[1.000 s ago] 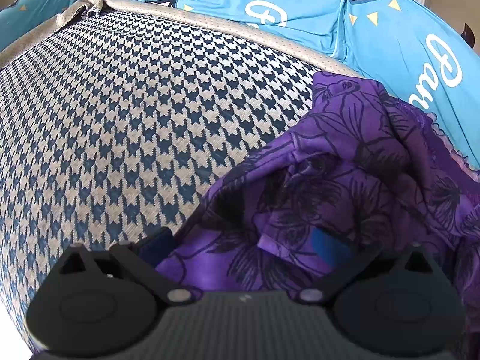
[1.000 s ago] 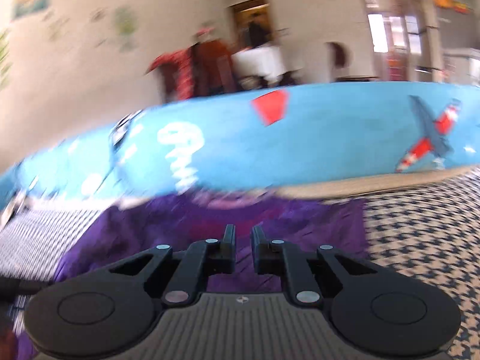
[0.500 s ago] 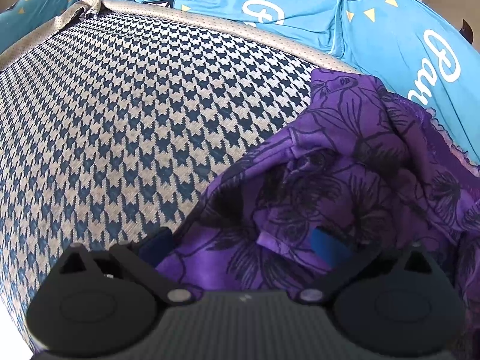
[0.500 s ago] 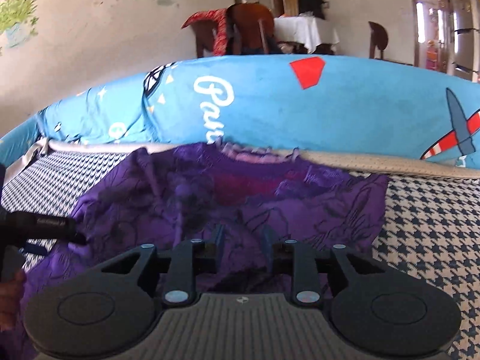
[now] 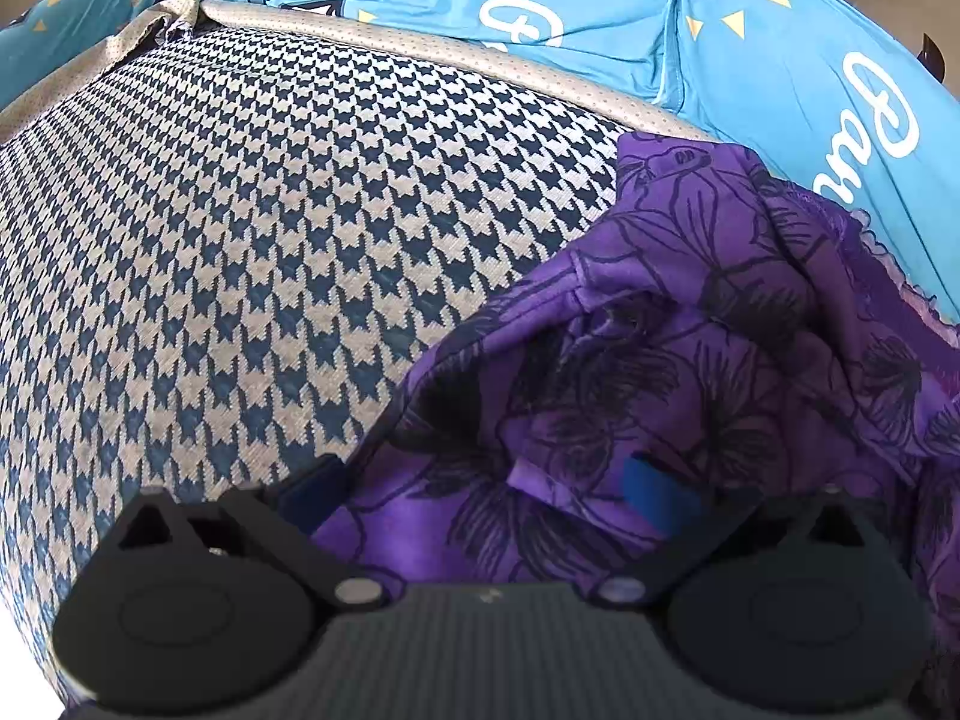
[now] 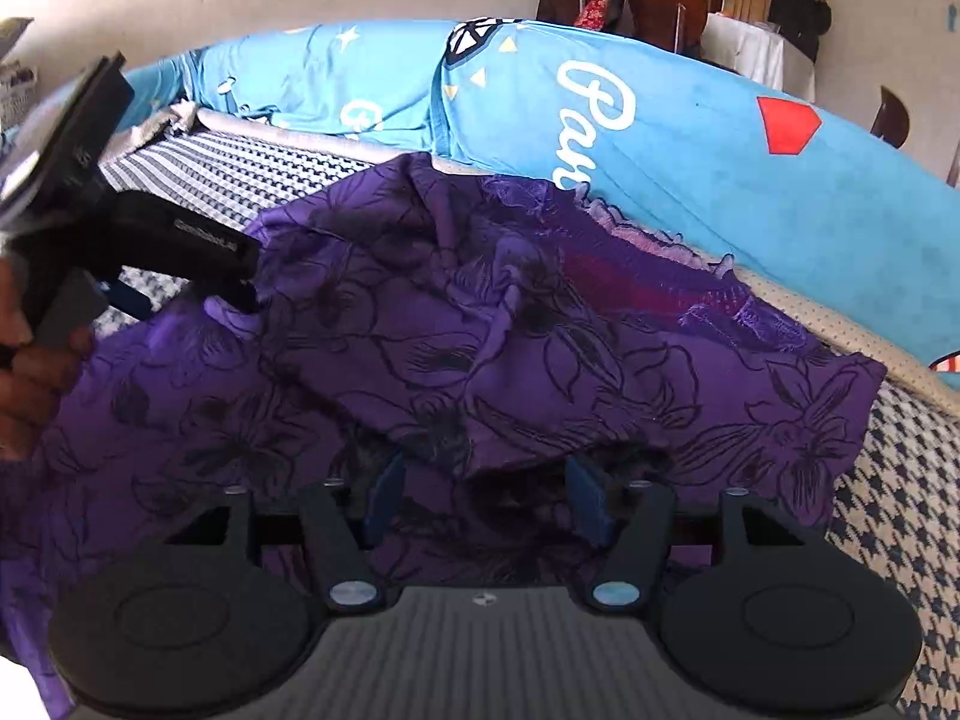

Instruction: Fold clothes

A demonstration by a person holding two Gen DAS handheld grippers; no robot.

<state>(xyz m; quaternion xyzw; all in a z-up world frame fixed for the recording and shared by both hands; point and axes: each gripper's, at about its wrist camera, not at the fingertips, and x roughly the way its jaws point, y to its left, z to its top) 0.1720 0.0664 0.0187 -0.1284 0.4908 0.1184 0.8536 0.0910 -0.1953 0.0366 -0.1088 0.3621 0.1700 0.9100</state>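
A purple garment with black flower outlines lies crumpled on the houndstooth sofa seat. My left gripper is open, its blue pads spread wide, and a fold of the garment's edge lies between them. In the right wrist view the same garment spreads across the seat, its frilled neckline toward the cushions. My right gripper is open over a raised fold near the front edge. The left gripper appears at the garment's left side, held by a hand.
Bright blue cushions with white lettering line the sofa's back behind a beige border strip. Bare seat lies left of the garment and to its right. A person, chairs and a white-clothed table stand in the far room.
My right gripper swung down toward the garment and went from shut to open, fingers now astride a fold. The left gripper stayed open on the garment's edge, hardly moving.
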